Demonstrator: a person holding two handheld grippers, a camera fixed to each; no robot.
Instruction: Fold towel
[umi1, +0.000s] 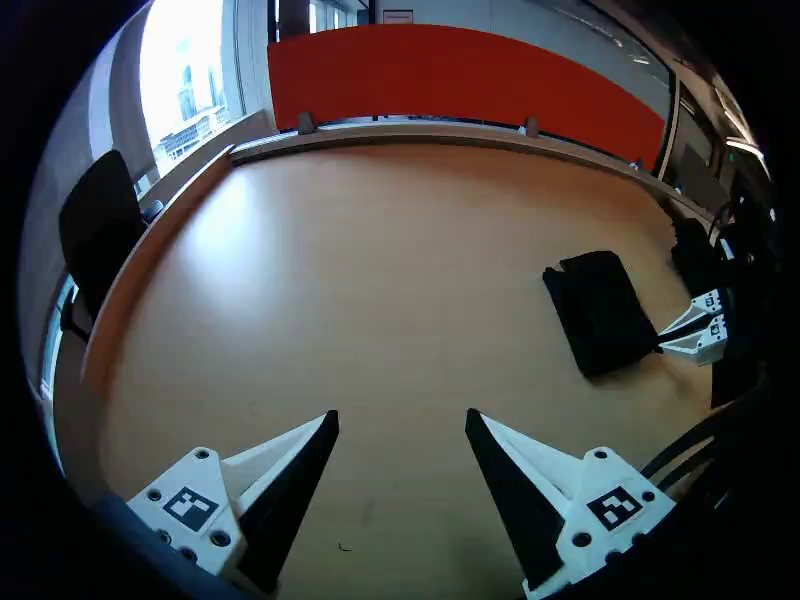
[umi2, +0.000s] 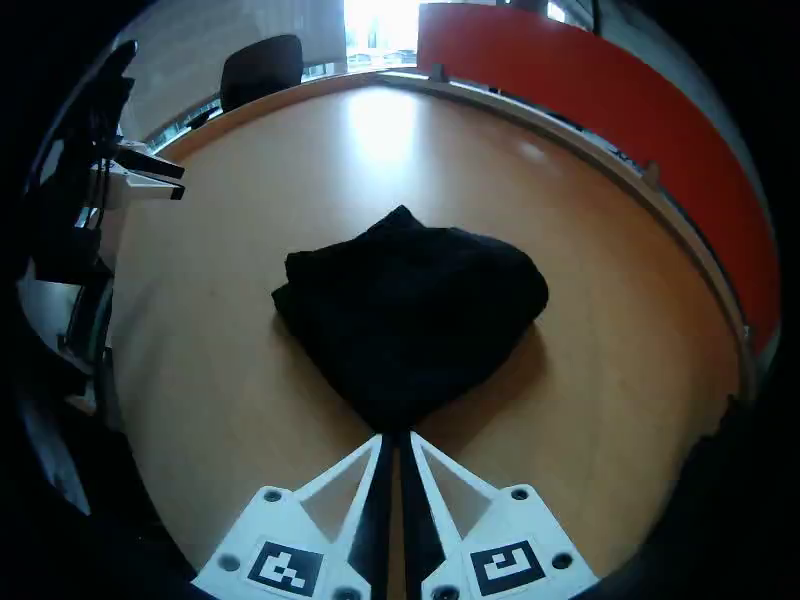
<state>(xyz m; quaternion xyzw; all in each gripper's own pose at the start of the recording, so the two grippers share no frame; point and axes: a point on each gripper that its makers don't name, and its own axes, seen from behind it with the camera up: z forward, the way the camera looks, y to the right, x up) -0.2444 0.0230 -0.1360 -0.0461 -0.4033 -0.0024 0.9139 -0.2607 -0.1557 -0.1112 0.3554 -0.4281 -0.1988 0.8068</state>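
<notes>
Now my right gripper (umi2: 398, 445) is pressed shut, and its tips touch the near corner of the black towel (umi2: 410, 310). I cannot tell if any cloth is caught between them. The towel lies in a folded lump on the worktop (umi2: 220, 330), straight ahead of that gripper, the nearer one. My left gripper (umi1: 402, 425) is wide open over bare wood, with the towel well off to its right. Nothing stands between. A red screen (umi1: 460, 75) and a chair (umi1: 95, 230) sit far off.
</notes>
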